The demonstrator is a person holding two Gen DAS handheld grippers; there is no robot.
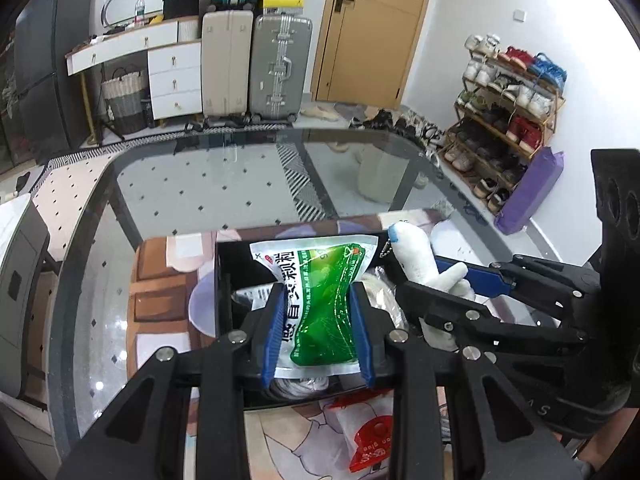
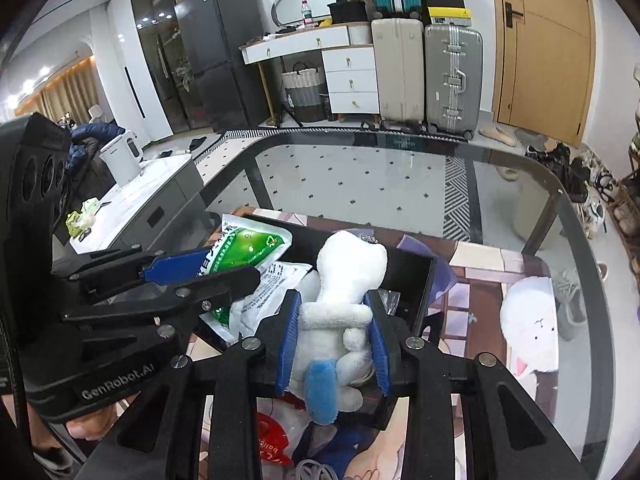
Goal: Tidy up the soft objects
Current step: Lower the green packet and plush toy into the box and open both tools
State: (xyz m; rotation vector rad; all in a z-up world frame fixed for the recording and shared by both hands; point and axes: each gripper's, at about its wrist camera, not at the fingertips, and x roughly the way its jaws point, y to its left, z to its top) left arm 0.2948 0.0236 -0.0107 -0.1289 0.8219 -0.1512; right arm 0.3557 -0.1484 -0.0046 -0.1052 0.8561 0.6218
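Left gripper (image 1: 318,330) clamps a crinkled green-and-white plastic sachet (image 1: 320,300) over the black rectangular box (image 1: 224,280); right gripper (image 2: 334,342) squeezes a white plush toy (image 2: 344,300) (blue foot) alongside.

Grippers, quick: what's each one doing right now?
Left gripper: closed on the green pouch over the black box.
Right gripper: closed on the white plush.

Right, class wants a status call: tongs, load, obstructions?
Left tongs shut on green pouch. Right tongs shut on white plush. Both over black box. Box already crowded with packets.
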